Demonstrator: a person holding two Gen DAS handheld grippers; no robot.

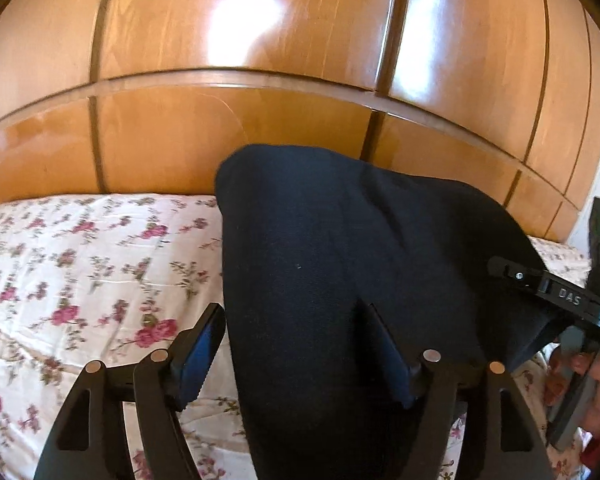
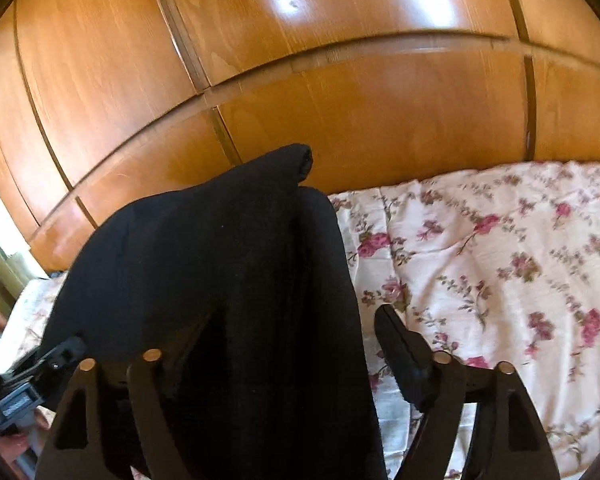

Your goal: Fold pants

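- The wardrobe [image 1: 260, 60] of glossy wood panels fills the background behind the bed [image 1: 80, 260]; its panel line serves as a level reference when the garment is judged for squareness.
- The bed, covered in a floral sheet, lies below and in front of the wardrobe and is the likely landing surface. Lower the cloth onto a flat part of it, not over a wrinkle.
- The pants [image 1: 320, 260], dark and bunched, hang raised above the bed, draped between and over both tools. Keep the span taut so the layers drop aligned.
- The left gripper [image 1: 296, 344] stands with its jaws wide apart; cloth lies between them and drapes over the right finger, so no clamp is evident. Close it on the edge before any sideways pull.
- The right gripper [image 2: 292, 344] also appears spread, its left finger buried under fabric; a firm pinch cannot be confirmed. Secure a hold first, then move both tools level with each other.
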